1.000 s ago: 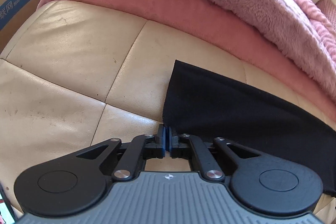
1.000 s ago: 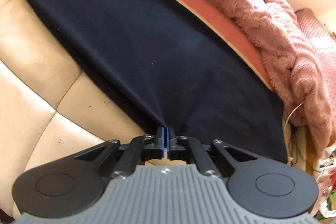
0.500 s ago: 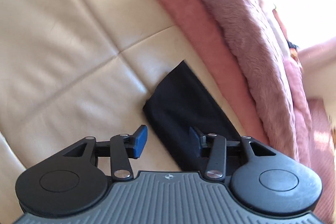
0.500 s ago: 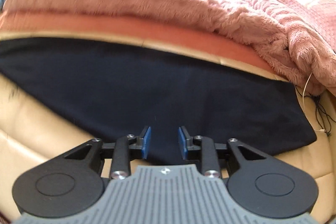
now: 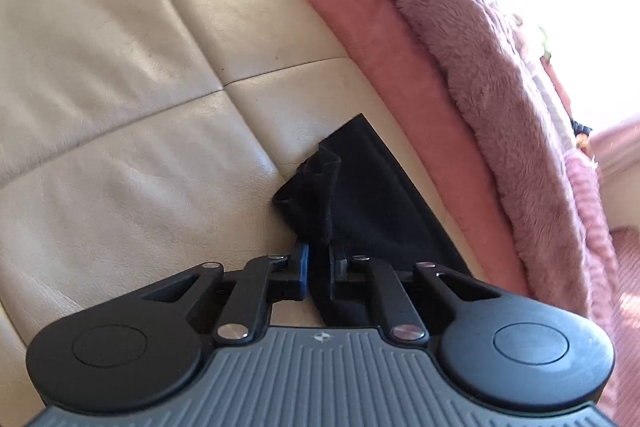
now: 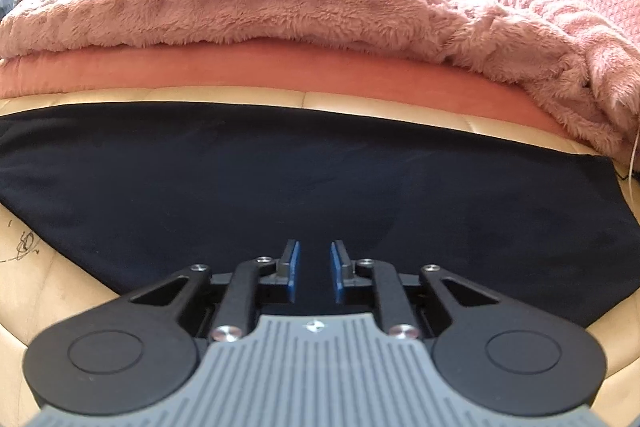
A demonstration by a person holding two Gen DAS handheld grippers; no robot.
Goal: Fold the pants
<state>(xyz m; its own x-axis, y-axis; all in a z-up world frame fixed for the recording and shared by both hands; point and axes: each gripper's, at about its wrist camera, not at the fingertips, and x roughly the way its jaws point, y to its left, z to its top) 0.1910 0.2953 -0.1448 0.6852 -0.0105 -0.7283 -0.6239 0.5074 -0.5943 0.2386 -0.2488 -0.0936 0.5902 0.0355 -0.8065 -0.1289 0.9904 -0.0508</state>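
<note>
A: Pants (image 6: 304, 187), black, spread flat across the tan leather seat (image 5: 132, 115). In the right view they fill the middle band from 9 to 3 o'clock. Leg end (image 5: 320, 183) shows in the left view, just right of centre, bunched and lifted off the leather.

B: Who has hold of it?

A: Left gripper (image 5: 318, 263). Jaws are closing, nearly together, with a pinch of black cloth between the pads; the fabric rises in a small peak toward 12 from the tips. I read that as a grip on the leg end.

B: And the right?

A: Right gripper (image 6: 313, 267) sits over the cloth near its lower edge. Jaws narrow and closing, a visible gap between the blue pads (image 6: 294, 267). Cloth lies under the gap, but I see no fold raised into it. Not gripping yet, by my reading.

B: Step in hand?

A: Taking hold for a fold. One end is caught, the other not.

B: Next move needs what?

A: The right must close on cloth, not air, so a bit of fabric has to be pushed up between the pads. Then both should lift together, or the pants will skew.

B: Surroundings?

A: Pink blanket (image 6: 320, 11) piled at 12, its fluffy edge near the pants' far edge. Keep the fold clear of it.
</note>
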